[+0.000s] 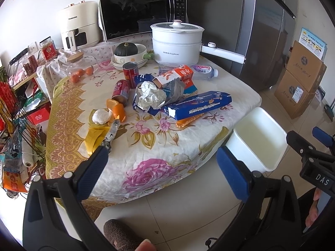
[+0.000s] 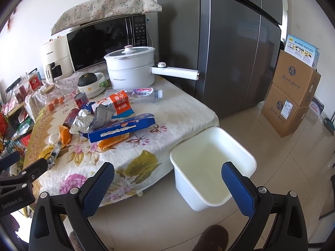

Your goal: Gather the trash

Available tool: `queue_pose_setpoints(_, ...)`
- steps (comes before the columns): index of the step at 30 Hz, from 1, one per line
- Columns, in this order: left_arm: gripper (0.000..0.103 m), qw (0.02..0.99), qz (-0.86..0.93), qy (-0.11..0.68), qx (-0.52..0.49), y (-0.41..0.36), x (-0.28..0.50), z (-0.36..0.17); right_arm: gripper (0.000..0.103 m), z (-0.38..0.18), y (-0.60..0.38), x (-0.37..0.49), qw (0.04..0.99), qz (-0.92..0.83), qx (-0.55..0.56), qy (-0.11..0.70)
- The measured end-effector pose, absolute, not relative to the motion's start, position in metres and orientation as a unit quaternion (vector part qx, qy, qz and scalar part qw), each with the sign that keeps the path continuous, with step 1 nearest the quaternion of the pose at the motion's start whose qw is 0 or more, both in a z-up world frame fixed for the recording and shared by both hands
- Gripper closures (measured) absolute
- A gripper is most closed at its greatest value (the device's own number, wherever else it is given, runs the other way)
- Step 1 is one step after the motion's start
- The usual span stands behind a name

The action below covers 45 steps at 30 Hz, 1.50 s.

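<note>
Trash lies on the flowered tablecloth [image 1: 159, 167]: a long blue box [image 1: 199, 105], crumpled foil [image 1: 150, 96], an orange-white carton [image 1: 180, 77], two red cans [image 1: 121, 90], orange peel [image 1: 117, 108], a plastic bottle [image 1: 201, 71] and a yellow wrapper [image 1: 94, 138]. A white empty bin [image 2: 211, 167] stands on the floor beside the table. My left gripper [image 1: 163, 167] is open and empty before the table's near edge. My right gripper [image 2: 167, 179] is open and empty, near the bin's rim.
A white electric pot [image 1: 178, 41], a bowl with a squash [image 1: 127, 52], a microwave [image 1: 142, 12] and an air fryer [image 1: 77, 27] stand at the table's back. A grey fridge [image 2: 230, 48] and stacked cardboard boxes [image 2: 291, 96] are to the right. A wire rack [image 1: 16, 113] is on the left.
</note>
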<state>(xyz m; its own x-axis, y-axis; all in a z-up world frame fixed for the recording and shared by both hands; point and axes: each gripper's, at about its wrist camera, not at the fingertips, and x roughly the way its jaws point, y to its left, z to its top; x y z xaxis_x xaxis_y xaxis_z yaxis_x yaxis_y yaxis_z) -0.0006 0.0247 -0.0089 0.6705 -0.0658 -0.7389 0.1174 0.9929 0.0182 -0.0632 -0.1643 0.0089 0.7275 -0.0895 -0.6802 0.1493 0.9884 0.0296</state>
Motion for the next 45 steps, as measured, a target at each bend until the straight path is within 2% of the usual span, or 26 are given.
queue_pose_setpoints(31, 0.0, 0.91, -0.049, 0.411, -0.017, 0.055, 0.022, -0.016, 0.0, 0.032, -0.173, -0.03, 0.928, -0.044, 0.032, 0.369)
queue_pose_setpoints(41, 0.0, 0.924, -0.07, 0.376, -0.002, 0.066, 0.041, 0.002, 0.0, 0.047, -0.149, 0.014, 0.923, 0.011, -0.018, 0.383)
queue_pose_setpoints(45, 0.0, 0.919, -0.062, 0.39, -0.002, 0.082, 0.056, -0.001, 0.0, 0.044, -0.143, 0.037, 0.916, 0.03, -0.014, 0.4)
